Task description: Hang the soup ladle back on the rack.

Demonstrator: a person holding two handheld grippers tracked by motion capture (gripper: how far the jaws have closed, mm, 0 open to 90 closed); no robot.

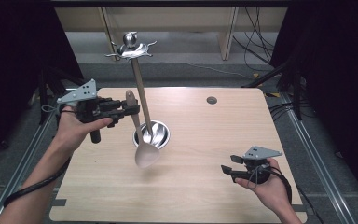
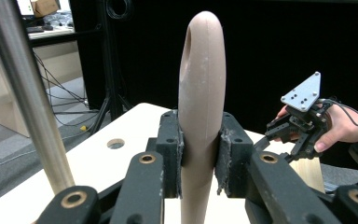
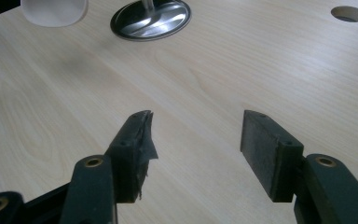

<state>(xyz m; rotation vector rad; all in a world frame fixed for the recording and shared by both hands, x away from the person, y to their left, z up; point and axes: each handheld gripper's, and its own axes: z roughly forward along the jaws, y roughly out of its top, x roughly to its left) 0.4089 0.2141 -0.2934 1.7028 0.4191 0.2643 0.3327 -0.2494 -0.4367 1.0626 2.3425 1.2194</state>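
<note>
The beige spoon (image 1: 139, 135) hangs bowl-down above the table (image 1: 200, 186), its long axis near upright and tilted a little, with the bowl just in front of the stand's round steel base (image 1: 152, 134). Your left gripper (image 1: 129, 110) has its jaws clamped on the handle close below the end with the hanging hole, and in the left gripper view the pads squeeze the handle (image 2: 199, 116) from both sides. What the coming move seems to turn on is that the hook ring (image 1: 130, 49) at the top of the stand's leaning pole (image 1: 141, 93) sits well above the handle's hole, so the spoon would have to go up along its own axis. Your right gripper (image 1: 230, 168) is well apart, low near the table's right front, jaws wide apart and holding nothing
</note>
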